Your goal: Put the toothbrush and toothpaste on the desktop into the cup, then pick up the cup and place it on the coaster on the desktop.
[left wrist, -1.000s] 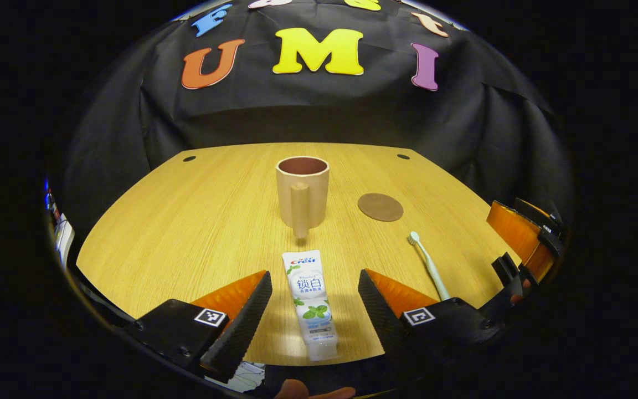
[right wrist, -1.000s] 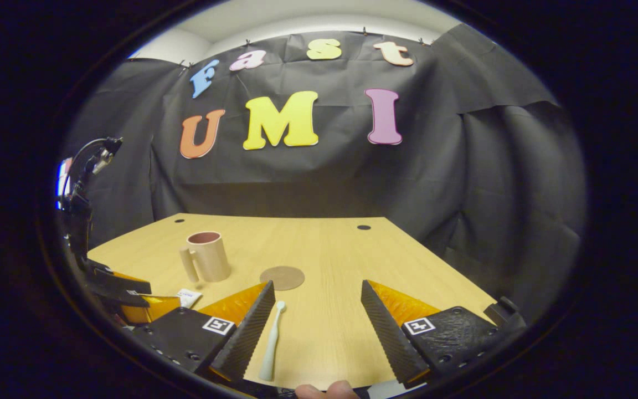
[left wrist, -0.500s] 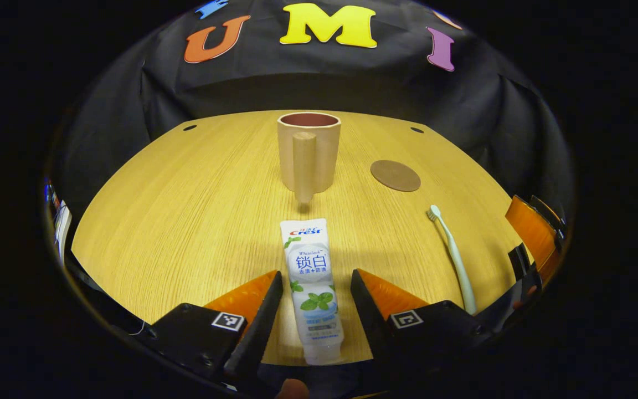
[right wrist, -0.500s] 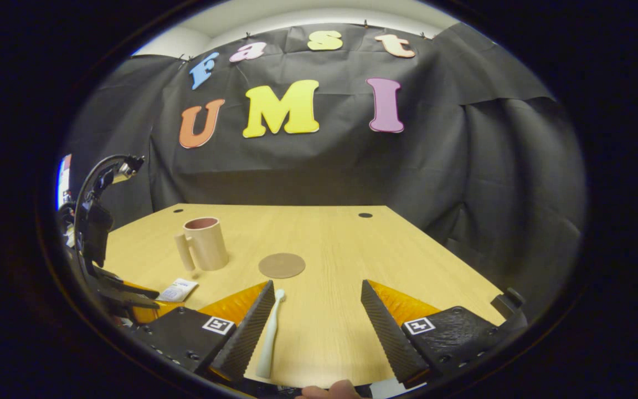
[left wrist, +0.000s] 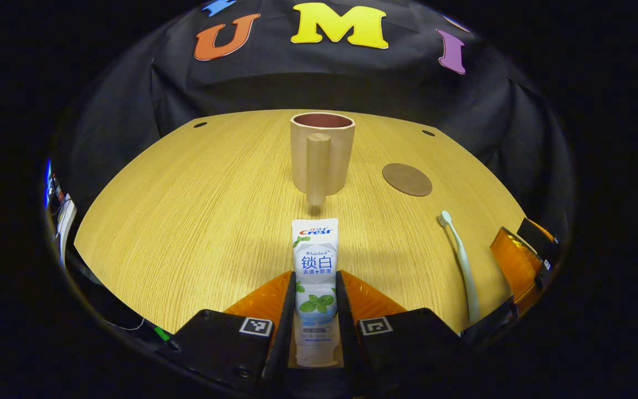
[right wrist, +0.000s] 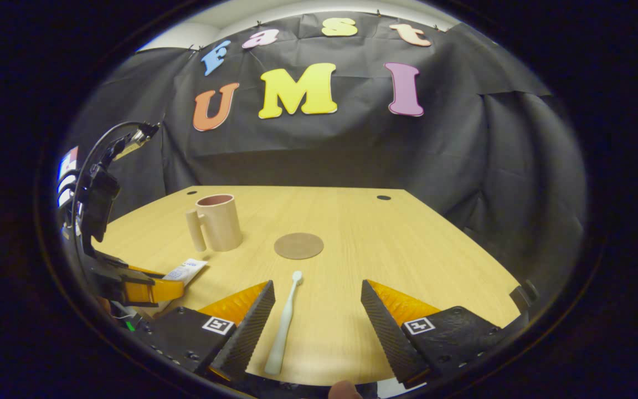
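In the left gripper view the left gripper (left wrist: 315, 302) has its two fingers closed against the sides of the toothpaste (left wrist: 315, 277), one on each flank of the tube's lower half, with no gap showing between finger and tube. The tube lies flat on the table (left wrist: 197, 221), its flat crimped end pointing toward the cup (left wrist: 322, 152). The cup stands upright just beyond the tube, handle facing the camera, and is not touching it. The round brown coaster (left wrist: 407, 179) lies flat to the right of the cup, apart from it. The toothbrush (left wrist: 459, 257) lies flat nearer the table's right edge, bristle end toward the coaster.

In the right gripper view the right gripper (right wrist: 314, 318) is wide open and holds nothing — the toothbrush (right wrist: 284, 324) lies on the table between its fingers, much closer to the left one, with its handle end toward the camera. The coaster (right wrist: 298, 245) sits just past the bristle end, the cup (right wrist: 218, 222) farther left. At the left edge of this view the left gripper (right wrist: 150, 288) is seen low over the table with the toothpaste (right wrist: 186, 270) sticking out of it toward the cup
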A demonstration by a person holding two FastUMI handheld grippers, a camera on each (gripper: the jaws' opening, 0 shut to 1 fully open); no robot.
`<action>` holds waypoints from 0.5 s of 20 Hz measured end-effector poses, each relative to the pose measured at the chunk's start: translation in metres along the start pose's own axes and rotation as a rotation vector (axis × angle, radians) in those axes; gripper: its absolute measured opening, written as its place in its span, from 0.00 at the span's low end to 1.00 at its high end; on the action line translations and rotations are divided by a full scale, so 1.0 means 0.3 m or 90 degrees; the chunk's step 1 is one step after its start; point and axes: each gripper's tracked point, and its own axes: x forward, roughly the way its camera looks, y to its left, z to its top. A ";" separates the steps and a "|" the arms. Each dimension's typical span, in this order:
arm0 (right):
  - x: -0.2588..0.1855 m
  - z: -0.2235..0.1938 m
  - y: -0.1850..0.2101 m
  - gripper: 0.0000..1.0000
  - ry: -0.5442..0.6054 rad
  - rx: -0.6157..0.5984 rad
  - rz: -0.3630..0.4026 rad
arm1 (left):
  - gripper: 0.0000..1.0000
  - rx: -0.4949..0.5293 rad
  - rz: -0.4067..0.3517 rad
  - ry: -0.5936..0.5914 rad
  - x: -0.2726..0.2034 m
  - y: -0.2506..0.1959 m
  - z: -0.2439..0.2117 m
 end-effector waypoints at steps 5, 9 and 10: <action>0.040 -0.074 0.046 0.95 0.050 -0.009 0.010 | 0.41 0.004 -0.001 -0.060 -0.058 -0.001 0.066; 0.105 -0.089 0.089 0.95 0.084 0.008 0.007 | 0.41 0.003 -0.001 -0.124 -0.118 0.011 0.163; 0.113 -0.099 0.093 0.91 0.091 0.011 0.005 | 0.41 0.005 0.000 -0.136 -0.129 0.015 0.180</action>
